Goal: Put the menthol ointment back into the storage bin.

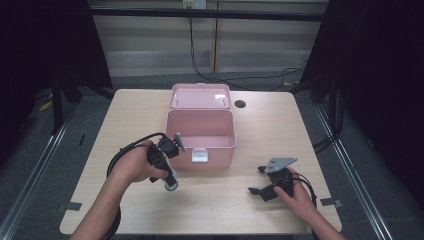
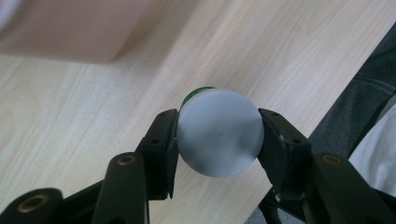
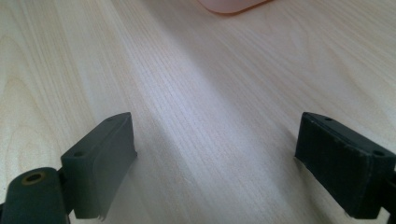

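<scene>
Your left tongs (image 2: pixel 218 135) grip the round grey-capped green container (image 2: pixel 219 132); keep it level and clear the open pink plastic box's (image 1: pixel 200 131) front wall. Right tongs (image 3: pixel 215 163) rest wide open on the wooden desk (image 3: pixel 196 93).

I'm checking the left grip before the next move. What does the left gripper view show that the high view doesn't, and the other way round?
The left gripper view alone shows both jaws pressing the sides of the round grey-capped container, with a green edge behind the cap. The high view alone shows the open pink box with its raised lid, and the right gripper resting open on the table. Both show the left gripper holding that container above the wooden table beside the box.
</scene>
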Action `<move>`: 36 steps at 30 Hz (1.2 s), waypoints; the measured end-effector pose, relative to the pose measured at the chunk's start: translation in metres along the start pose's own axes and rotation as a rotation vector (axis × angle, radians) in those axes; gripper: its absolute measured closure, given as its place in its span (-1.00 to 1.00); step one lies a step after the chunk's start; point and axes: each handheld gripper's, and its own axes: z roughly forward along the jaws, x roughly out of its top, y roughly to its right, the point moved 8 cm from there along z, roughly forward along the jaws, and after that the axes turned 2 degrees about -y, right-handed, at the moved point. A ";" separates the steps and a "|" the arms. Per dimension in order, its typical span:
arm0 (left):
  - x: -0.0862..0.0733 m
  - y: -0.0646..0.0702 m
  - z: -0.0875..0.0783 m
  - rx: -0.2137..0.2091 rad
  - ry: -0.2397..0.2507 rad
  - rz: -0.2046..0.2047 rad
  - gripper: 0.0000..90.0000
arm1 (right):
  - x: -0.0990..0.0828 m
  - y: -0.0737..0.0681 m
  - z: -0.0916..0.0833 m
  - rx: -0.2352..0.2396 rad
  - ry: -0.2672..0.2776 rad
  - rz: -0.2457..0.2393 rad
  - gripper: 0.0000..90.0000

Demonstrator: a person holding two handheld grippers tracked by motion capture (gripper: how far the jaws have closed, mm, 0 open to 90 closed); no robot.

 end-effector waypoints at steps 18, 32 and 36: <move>0.031 0.004 -0.039 0.020 -0.021 0.003 0.12 | 0.000 0.000 0.000 0.000 0.000 0.000 -0.75; 0.054 0.001 -0.062 0.021 -0.003 -0.013 0.12 | 0.000 0.000 0.000 0.001 -0.002 0.000 -0.75; 0.061 0.000 -0.067 0.023 -0.001 -0.039 0.12 | 0.000 0.000 0.000 0.001 -0.002 0.000 -0.75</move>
